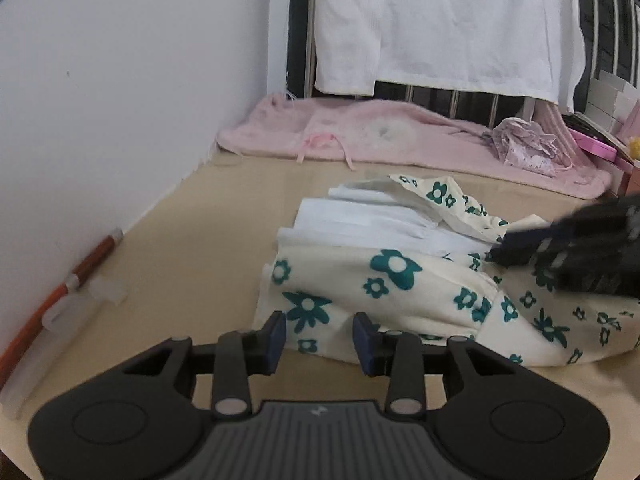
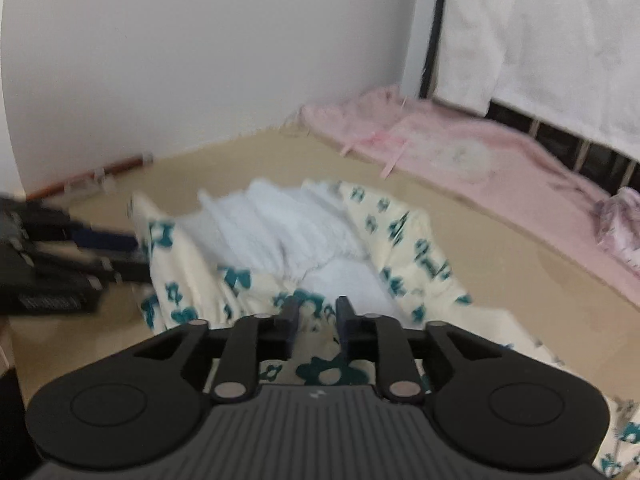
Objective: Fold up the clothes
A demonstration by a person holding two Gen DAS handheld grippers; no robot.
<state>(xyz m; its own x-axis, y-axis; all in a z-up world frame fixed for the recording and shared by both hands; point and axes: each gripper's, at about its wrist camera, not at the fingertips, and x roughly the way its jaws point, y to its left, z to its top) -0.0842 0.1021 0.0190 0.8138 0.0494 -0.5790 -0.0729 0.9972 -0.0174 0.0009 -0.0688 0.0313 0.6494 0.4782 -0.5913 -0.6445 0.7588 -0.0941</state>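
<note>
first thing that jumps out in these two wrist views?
The cream garment with teal flowers, rumpled mid-surface with its white lining turned out, lying apart from the pink fleece along the back edge. The left gripper hovers open at the garment's near edge, and the right gripper sits over the cloth with a gap between its jaws. White fabric hangs over the dark rails behind.

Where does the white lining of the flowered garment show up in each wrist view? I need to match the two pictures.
Left wrist view: the white lining sits right of centre, on top of the flowered garment.
Right wrist view: the lining sits at the centre, just beyond the tool tips.
Shared landmark: the pink blanket along the far edge, upper right in the right wrist view.
</note>
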